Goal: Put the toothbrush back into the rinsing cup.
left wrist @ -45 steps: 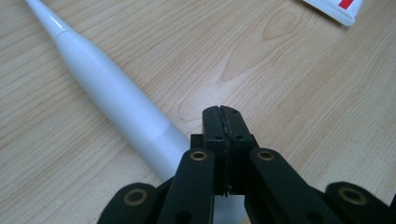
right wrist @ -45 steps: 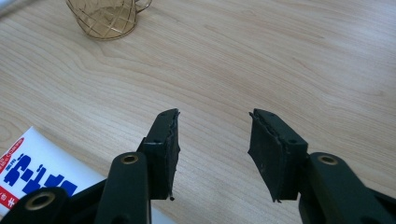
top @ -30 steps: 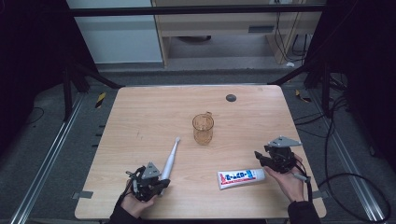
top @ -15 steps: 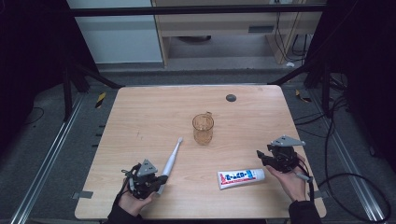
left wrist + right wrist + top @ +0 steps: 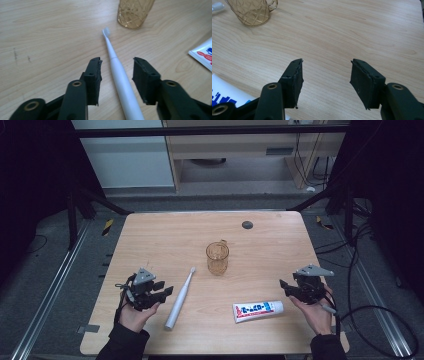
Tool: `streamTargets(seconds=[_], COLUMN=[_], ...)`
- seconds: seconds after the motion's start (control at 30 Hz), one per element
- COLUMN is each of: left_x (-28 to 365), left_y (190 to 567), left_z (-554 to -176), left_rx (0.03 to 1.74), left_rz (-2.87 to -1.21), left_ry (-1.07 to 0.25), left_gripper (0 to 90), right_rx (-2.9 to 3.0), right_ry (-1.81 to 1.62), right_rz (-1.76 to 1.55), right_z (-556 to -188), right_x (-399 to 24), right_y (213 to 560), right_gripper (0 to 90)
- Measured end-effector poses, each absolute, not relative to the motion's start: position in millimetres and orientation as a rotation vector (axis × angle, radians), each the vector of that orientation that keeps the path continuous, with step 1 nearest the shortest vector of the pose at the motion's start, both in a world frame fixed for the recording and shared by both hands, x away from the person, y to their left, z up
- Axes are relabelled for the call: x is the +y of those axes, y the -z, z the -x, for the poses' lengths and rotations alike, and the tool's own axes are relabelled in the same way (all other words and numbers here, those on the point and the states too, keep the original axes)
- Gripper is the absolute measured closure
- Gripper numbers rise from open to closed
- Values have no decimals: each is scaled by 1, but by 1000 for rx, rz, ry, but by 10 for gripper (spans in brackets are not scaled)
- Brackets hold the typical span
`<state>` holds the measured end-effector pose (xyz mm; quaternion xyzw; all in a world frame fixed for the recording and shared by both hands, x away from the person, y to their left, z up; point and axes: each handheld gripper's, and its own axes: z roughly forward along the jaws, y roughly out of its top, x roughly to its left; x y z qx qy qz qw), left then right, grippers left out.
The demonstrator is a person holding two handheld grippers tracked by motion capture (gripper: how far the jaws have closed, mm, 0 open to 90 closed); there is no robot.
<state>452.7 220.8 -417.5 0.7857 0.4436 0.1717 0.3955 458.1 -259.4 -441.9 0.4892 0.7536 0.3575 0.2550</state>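
White and slim, the toothbrush lies flat on the wooden table, near the front edge and toward the left side, with its bristle head pointing to the amber glass mug that stands upright near the middle of the table. The left gripper is just beside the handle of the toothbrush; its jaws have just been opening and now stand apart — in the left gripper view the white handle runs between the two black pads without touching either, so the brush is released. The right gripper is near the right edge of the table, held above the wood; its jaws have also been opening further and nothing is between them. A toothpaste tube — white, with blue and red print — lies flat near the front edge, between the two grippers and closer to the right one. A small dark round spot is near the far edge.
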Motion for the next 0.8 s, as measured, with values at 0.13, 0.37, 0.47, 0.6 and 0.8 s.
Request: streamTargets(seconds=[0.13,0.37,0.47,0.6,0.8], left_x=[219,210,205,196,186], left_y=[410,409,411,417,429], left_z=[-467,-489,-496,-503,-507], left_rx=[1128,1151,1164,1184,1195], left_rz=[-2008,-2045,-2080,-2132,-2188], left_ry=[-435,-405,-403,-395,-368], left_gripper=[501,420,405,391,422], right_rx=[2036,2038,2041,2048,2063], right_ry=[-977,-968,-964,-960,-955], right_rz=[-1328,-1332,-1334,-1332,-1340], right_z=[-459,-460,-461,-462,-462], right_x=[-262,-263,-263,-263,-263], right_y=[441,442,442,443,445], right_gripper=[415,403,400,399,404])
